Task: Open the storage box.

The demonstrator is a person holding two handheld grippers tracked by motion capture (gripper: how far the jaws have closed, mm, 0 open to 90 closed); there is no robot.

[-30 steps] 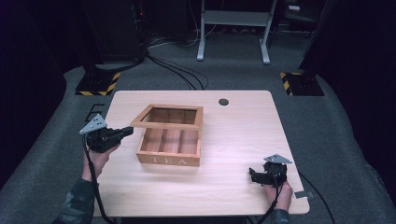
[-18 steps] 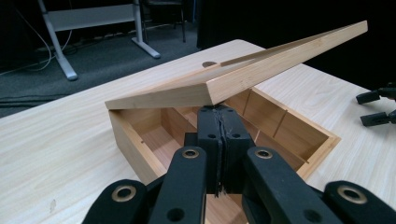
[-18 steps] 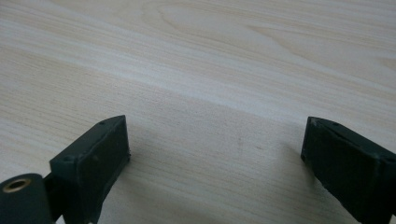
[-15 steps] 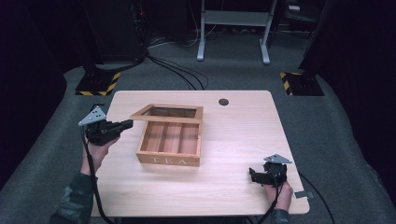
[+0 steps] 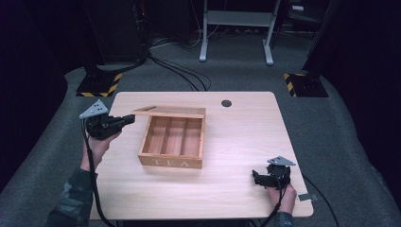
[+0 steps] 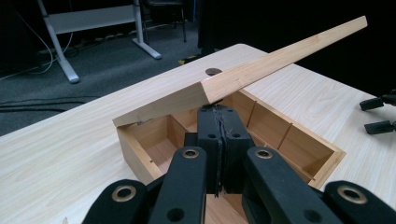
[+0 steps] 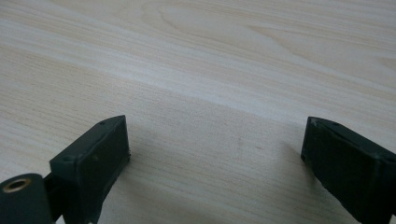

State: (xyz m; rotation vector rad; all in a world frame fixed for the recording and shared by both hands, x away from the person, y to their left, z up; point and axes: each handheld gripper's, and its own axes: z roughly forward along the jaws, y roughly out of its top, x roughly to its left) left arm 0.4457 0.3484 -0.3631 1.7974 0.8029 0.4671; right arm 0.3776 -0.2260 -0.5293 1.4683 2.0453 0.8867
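Note:
A wooden tea box (image 5: 170, 162) with three compartments stands mid-table, "TEA" on its front wall. Its hinged lid (image 5: 170, 112) is partly raised from the back edge. My left gripper (image 5: 131, 118) is shut at the box's left side. In the left gripper view its tips (image 6: 218, 110) sit just under the corner of the lid (image 6: 261, 70), above the box's open compartments (image 6: 275, 130). My right gripper (image 5: 257, 178) rests near the table's front right corner. It is open, with bare tabletop between its jaws (image 7: 215, 154). Its two jaws also show far off (image 6: 378, 114).
A dark round grommet (image 5: 226, 103) sits in the table near the back edge. The light wooden table (image 5: 236, 142) has bare surface right of the box. On the floor behind are cables (image 5: 179, 71), hazard-striped bases (image 5: 99, 87) and a grey frame (image 5: 234, 28).
The left gripper has drawn leftward and slightly back at the box's left side. The lid now shows a thinner outline in the high view. The right gripper has stayed put.

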